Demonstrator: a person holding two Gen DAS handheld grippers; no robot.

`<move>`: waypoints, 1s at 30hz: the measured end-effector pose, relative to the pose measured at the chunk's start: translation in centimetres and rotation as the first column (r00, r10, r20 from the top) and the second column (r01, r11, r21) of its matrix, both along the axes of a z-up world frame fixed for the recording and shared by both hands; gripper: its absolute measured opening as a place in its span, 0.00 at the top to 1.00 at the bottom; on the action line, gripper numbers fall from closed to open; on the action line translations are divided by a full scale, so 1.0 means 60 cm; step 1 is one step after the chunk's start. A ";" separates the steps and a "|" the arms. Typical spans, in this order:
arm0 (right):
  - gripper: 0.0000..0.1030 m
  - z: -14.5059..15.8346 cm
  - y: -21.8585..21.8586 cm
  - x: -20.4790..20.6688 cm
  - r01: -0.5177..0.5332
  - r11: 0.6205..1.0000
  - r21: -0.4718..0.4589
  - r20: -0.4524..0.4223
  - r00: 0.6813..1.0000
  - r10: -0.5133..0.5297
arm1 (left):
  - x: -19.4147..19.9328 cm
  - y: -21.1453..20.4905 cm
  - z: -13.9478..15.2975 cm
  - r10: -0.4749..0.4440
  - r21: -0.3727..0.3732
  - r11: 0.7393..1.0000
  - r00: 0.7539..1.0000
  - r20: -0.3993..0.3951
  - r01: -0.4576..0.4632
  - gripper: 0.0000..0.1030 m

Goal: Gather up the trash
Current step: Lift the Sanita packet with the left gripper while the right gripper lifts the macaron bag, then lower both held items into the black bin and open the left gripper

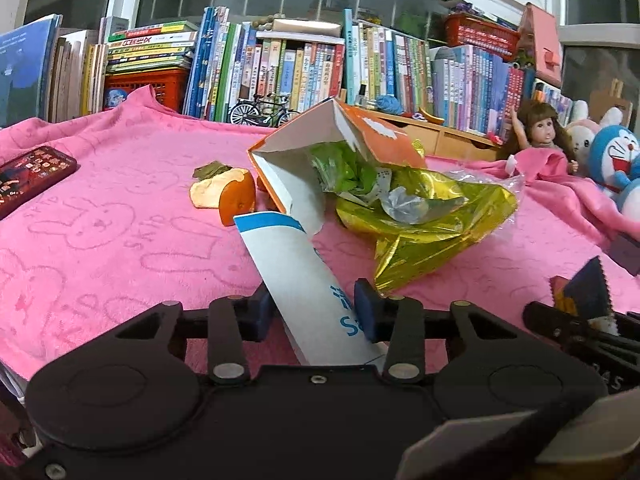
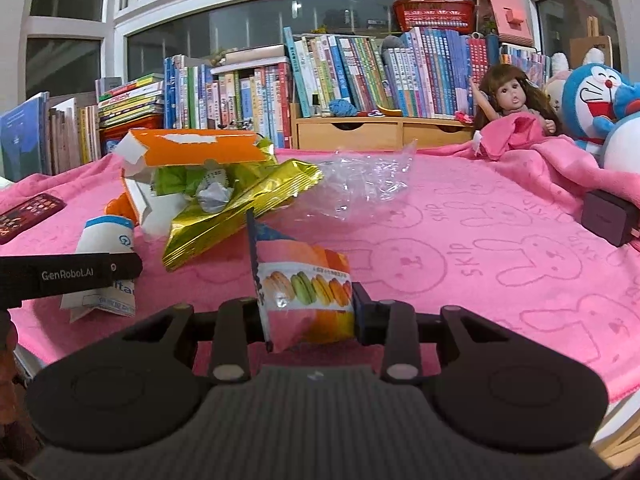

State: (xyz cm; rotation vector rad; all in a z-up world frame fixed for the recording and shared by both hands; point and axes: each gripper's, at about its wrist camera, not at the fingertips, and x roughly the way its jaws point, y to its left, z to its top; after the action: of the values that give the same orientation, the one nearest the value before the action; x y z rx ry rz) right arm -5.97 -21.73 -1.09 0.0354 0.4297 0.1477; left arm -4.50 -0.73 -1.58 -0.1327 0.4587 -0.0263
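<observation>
My left gripper [image 1: 316, 312] is shut on a white carton with blue print [image 1: 288, 256], whose far end reaches the mouth of a torn orange box [image 1: 360, 136]. That box lies on its side, stuffed with green wrapper and crumpled foil. A gold foil bag [image 1: 424, 220] spills out to its right, and orange peel [image 1: 228, 196] lies to its left. My right gripper [image 2: 308, 308] is shut on a pink macaron snack packet [image 2: 304, 280], held upright just above the pink blanket [image 2: 480, 280]. A clear plastic wrapper [image 2: 368, 176] lies beyond the packet.
A phone [image 1: 32, 176] rests at the blanket's left edge. A black box [image 2: 608, 216], a doll [image 2: 512, 100] and a blue plush toy [image 2: 600, 100] sit at the right. Rows of books [image 1: 304, 68] and a wooden drawer unit [image 2: 384, 132] line the back.
</observation>
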 end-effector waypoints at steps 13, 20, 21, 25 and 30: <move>0.66 0.003 0.023 -0.034 -0.059 0.998 0.001 0.003 0.998 0.059 | -0.080 -0.006 0.021 -0.122 0.035 0.992 0.993 -0.004 0.122 0.72; 0.69 0.015 0.021 -0.057 -0.095 0.992 0.080 -0.008 0.995 0.096 | -0.113 -0.003 0.035 -0.153 0.018 0.988 0.988 -0.004 0.153 0.72; 0.69 0.015 0.021 -0.062 -0.101 0.991 0.086 -0.011 0.995 0.103 | -0.118 -0.002 0.036 -0.157 0.018 0.987 0.988 -0.004 0.157 0.72; 0.69 0.015 0.021 -0.089 -0.131 0.986 0.100 -0.034 0.990 0.135 | -0.141 -0.002 0.039 -0.178 0.025 0.984 0.984 -0.023 0.178 0.72; 0.69 0.002 0.022 -0.129 -0.155 0.981 0.113 -0.093 0.982 0.166 | -0.175 -0.002 0.023 -0.197 0.032 0.979 0.976 -0.093 0.201 0.72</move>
State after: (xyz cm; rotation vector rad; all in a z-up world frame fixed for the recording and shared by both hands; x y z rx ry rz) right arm -13.70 -20.42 -0.97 0.1126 0.5269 0.3288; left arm -15.01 -0.83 -0.22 -0.0467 0.5603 -0.2080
